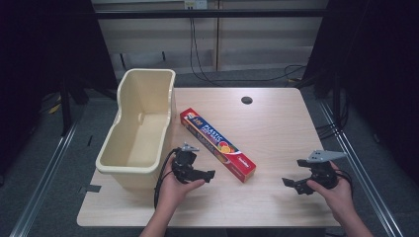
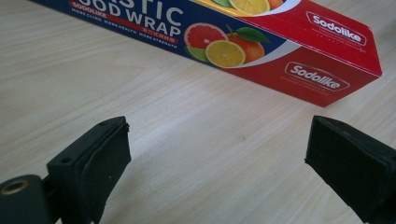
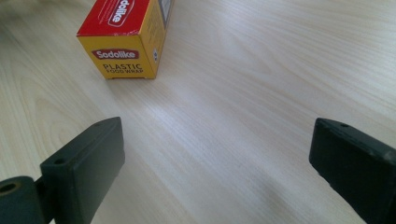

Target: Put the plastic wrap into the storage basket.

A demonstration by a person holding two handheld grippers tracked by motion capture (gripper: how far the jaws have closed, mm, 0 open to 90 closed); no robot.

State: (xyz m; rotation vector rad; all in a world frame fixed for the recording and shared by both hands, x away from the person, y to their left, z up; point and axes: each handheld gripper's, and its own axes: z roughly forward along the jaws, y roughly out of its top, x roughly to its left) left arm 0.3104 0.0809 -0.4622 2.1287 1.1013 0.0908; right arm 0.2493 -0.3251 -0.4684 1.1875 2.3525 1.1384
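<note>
We judge the Sodolike plastic wrap box (image 1: 217, 143) light, stiff, slick cardboard, best pinched across its narrow sides by our spread, empty left claw (image 2: 217, 161) beside it.

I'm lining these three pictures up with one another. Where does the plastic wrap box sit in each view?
High view: the plastic wrap box lies diagonally mid-table, right of the cream bin.
Left gripper view: its long printed side runs across the top.
Right gripper view: its yellow end face is at upper left.
Shared landmark: the Sodolike logo on the box's near end.
</note>
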